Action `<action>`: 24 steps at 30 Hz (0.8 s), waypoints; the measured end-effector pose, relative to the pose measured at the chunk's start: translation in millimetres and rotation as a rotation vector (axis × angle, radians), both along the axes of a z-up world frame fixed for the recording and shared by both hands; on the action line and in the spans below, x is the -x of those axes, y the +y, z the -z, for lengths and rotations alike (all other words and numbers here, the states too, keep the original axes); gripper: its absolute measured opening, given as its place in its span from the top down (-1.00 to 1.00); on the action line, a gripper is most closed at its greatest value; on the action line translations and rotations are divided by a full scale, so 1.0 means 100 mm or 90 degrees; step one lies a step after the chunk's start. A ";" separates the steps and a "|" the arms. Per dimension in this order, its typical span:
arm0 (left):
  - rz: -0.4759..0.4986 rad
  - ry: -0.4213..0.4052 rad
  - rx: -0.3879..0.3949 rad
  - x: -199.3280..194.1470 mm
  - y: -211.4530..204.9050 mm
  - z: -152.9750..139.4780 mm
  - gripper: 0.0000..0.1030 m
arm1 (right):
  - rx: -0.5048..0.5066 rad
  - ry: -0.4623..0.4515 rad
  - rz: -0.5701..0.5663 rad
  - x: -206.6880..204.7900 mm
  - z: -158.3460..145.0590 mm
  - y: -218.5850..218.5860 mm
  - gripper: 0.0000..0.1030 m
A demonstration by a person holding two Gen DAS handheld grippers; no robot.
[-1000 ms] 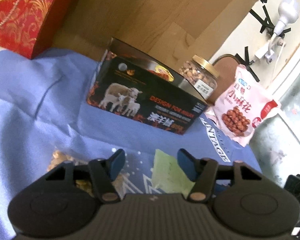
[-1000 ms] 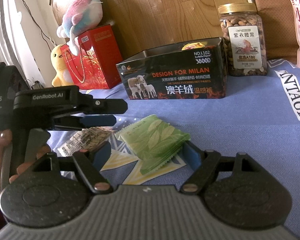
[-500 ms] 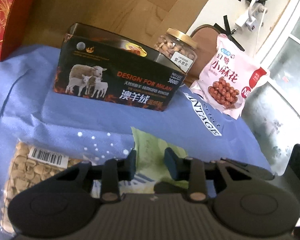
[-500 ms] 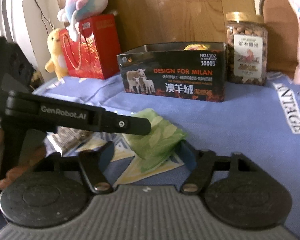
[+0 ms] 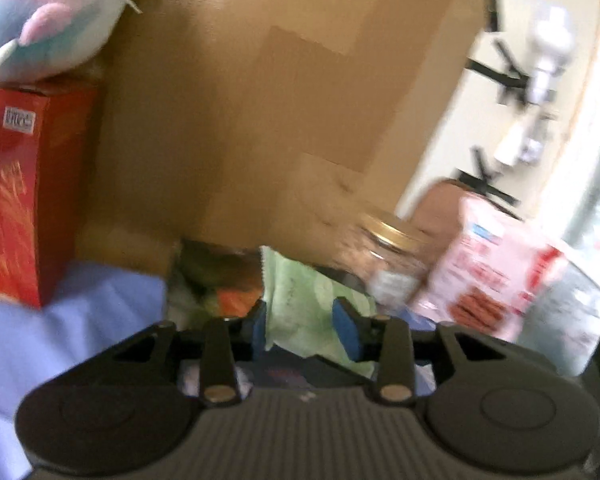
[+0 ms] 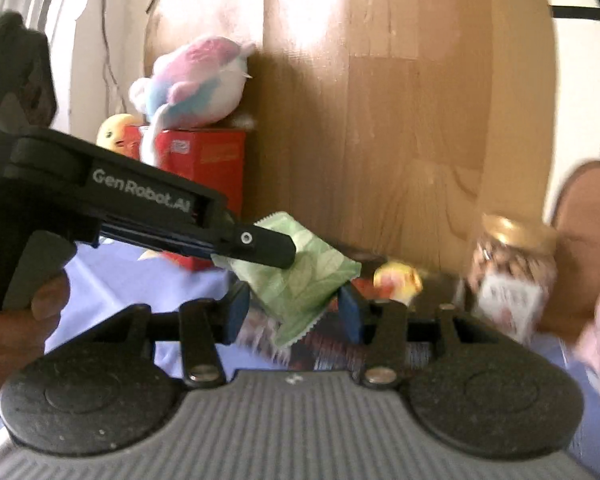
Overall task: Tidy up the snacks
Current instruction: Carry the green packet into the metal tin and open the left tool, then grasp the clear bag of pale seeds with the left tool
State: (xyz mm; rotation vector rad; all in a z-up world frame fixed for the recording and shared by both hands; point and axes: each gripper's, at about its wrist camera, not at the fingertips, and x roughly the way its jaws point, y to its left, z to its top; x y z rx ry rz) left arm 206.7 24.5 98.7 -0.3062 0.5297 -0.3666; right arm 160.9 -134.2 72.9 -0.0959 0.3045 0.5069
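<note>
My left gripper [image 5: 306, 330] is shut on a pale green snack packet [image 5: 300, 304] and holds it in the air in front of the dark tin box [image 5: 216, 268]. In the right wrist view the left gripper [image 6: 268, 248] shows as a black arm from the left, with the green packet [image 6: 300, 280] hanging from its tip above the tin box [image 6: 396, 280]. My right gripper [image 6: 294, 308] is open and empty, its blue pads on either side of the hanging packet, seen behind it. Both views are blurred.
A gold-lidded nut jar [image 5: 384, 260] and a pink snack bag [image 5: 496, 272] stand right of the tin. A red box [image 6: 204, 184] with plush toys [image 6: 192, 84] on it stands at the left. A wooden board [image 6: 380, 120] backs the blue cloth [image 5: 80, 320].
My left gripper has closed on the green packet and lifted it off the blue cloth, up toward the tin box. My right gripper has also risen and stays open.
</note>
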 end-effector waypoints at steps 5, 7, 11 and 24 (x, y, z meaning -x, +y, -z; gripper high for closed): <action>-0.025 0.042 -0.041 -0.29 -0.06 0.16 0.13 | 0.000 0.056 0.038 -0.46 0.12 0.09 -0.09; -0.012 0.023 -0.038 -0.16 -0.02 0.17 0.09 | -0.041 0.065 0.031 -0.36 0.13 -0.04 -0.09; 0.008 0.003 -0.010 0.23 0.15 0.14 0.08 | -0.109 0.081 0.031 0.06 0.16 -0.33 -0.14; -0.057 0.134 0.048 1.27 0.90 0.56 0.04 | -0.325 0.423 -0.092 0.59 0.64 -0.25 -0.16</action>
